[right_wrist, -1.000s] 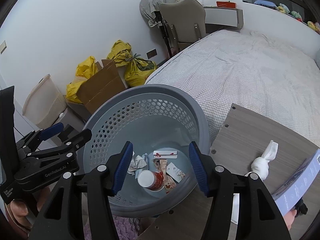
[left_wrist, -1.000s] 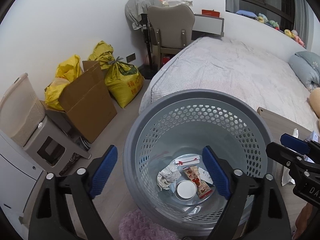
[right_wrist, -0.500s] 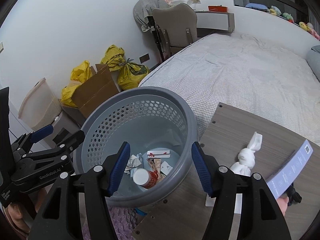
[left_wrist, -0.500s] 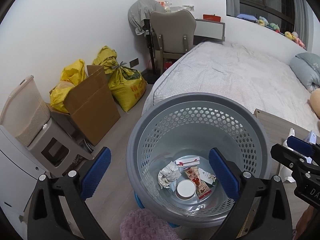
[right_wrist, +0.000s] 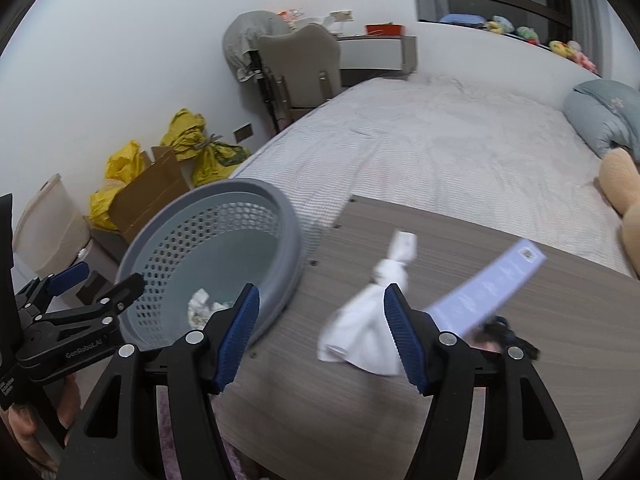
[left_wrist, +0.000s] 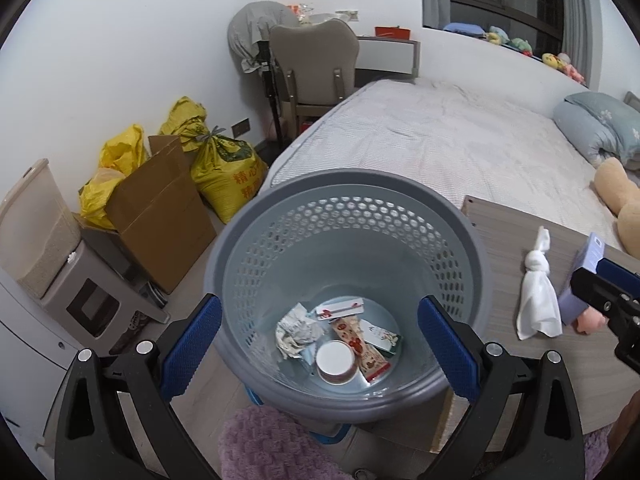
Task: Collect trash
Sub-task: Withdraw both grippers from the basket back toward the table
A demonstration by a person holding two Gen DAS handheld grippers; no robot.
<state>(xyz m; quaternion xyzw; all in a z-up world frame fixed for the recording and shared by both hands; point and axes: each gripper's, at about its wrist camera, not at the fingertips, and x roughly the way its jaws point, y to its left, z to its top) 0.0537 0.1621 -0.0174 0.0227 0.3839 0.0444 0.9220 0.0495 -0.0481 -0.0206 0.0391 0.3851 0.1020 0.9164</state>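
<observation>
A grey perforated waste basket (left_wrist: 344,184) stands beside a wooden table (right_wrist: 440,400). It holds crumpled paper (left_wrist: 294,330), a round white lid (left_wrist: 335,360) and snack wrappers (left_wrist: 358,344). My left gripper (left_wrist: 318,346) is open and empty above the basket's mouth. My right gripper (right_wrist: 322,338) is open and empty over the table, with a knotted white tissue (right_wrist: 368,336) between its fingers; the basket (right_wrist: 208,248) is to its left. The tissue also shows in the left wrist view (left_wrist: 536,300). A pale purple leaflet (right_wrist: 492,288) lies on the table further right.
A bed with a grey checked cover (left_wrist: 440,148) lies behind the table. A cardboard box (left_wrist: 160,208), yellow sacks (left_wrist: 224,172) and a grey stool (left_wrist: 100,296) stand along the left wall. A chair (left_wrist: 316,68) stands at the back. A purple rug (left_wrist: 272,444) lies under the basket.
My right gripper has swung right from above the basket to over the table, bringing the white tissue between its fingers. My left gripper has drawn back slightly and stays over the basket.
</observation>
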